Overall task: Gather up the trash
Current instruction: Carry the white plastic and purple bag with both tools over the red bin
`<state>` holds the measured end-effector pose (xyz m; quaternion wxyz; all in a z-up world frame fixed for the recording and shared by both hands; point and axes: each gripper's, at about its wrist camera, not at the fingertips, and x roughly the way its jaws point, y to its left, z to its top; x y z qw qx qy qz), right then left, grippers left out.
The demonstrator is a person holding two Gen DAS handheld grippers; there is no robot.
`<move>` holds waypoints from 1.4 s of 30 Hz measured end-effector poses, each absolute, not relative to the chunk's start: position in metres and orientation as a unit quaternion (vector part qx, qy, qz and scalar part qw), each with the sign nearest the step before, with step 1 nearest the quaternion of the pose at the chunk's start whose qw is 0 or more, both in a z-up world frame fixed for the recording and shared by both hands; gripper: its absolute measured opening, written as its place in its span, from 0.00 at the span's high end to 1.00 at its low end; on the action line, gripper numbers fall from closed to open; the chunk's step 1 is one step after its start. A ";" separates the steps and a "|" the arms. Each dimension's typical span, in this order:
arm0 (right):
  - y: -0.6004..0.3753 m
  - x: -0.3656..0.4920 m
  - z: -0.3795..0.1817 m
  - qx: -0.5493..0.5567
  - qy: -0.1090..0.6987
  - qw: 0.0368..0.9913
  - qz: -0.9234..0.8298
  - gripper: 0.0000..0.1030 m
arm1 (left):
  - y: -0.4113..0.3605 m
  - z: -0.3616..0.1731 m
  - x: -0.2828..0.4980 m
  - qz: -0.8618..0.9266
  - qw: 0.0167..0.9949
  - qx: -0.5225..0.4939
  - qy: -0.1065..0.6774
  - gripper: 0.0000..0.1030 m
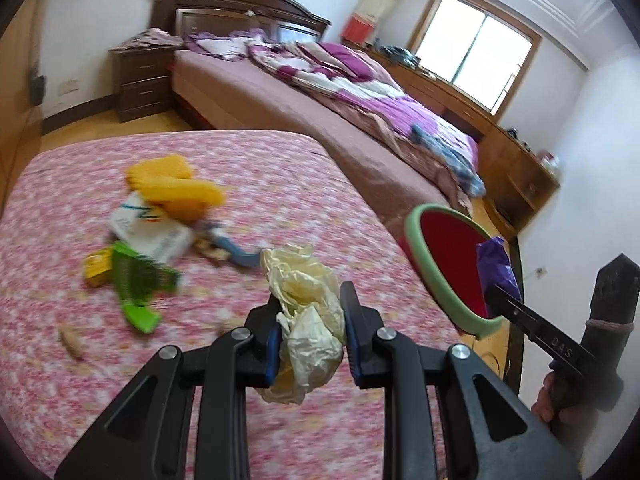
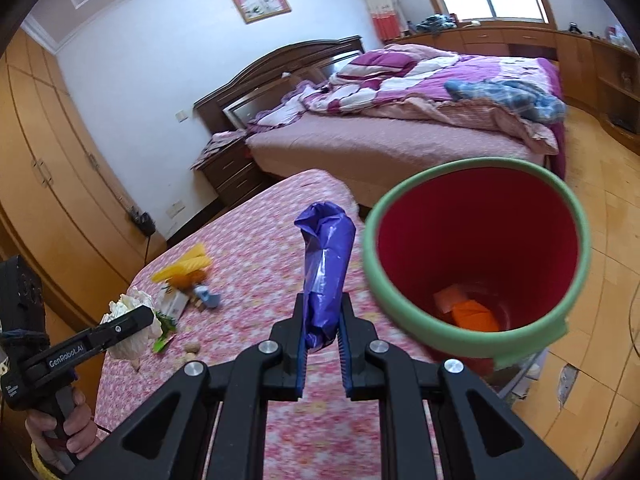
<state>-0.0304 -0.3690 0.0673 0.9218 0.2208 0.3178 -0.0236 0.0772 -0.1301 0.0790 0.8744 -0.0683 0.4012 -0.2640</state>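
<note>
My left gripper [image 1: 310, 312] is shut on a crumpled cream plastic bag [image 1: 308, 300], held above the pink floral mattress [image 1: 280, 184]. My right gripper [image 2: 322, 316] is shut on a twisted purple plastic wrapper [image 2: 326, 264], just left of the red bin with a green rim [image 2: 476, 252]. Some orange and white trash lies in the bin's bottom. In the left wrist view the bin [image 1: 448, 264] stands at the mattress's right edge, with the right gripper [image 1: 494, 298] and purple wrapper [image 1: 496, 268] at its rim. In the right wrist view the left gripper [image 2: 148, 316] holds the cream bag [image 2: 132, 316] at the left.
A pile of litter lies on the mattress: yellow wrappers [image 1: 172, 184], a white box [image 1: 152, 232], a green packet [image 1: 136, 284], a blue piece [image 1: 236, 252] and nut shells [image 1: 72, 342]. A big bed [image 1: 320, 92] with purple bedding, a nightstand [image 1: 140, 80] and wooden cabinets [image 2: 48, 184] surround it.
</note>
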 end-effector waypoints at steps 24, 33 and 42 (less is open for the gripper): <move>-0.460 -0.050 0.043 0.264 0.308 0.909 -0.090 0.85 | -0.287 0.087 0.074 -0.368 0.849 0.027 0.378 0.75; -0.487 -0.049 0.030 0.274 0.310 0.903 -0.116 0.85 | -0.337 0.071 0.081 -0.399 0.835 0.050 0.377 0.75; -0.499 -0.048 0.022 0.289 0.311 0.897 -0.121 0.77 | -0.362 0.055 0.090 -0.406 0.828 0.065 0.381 0.56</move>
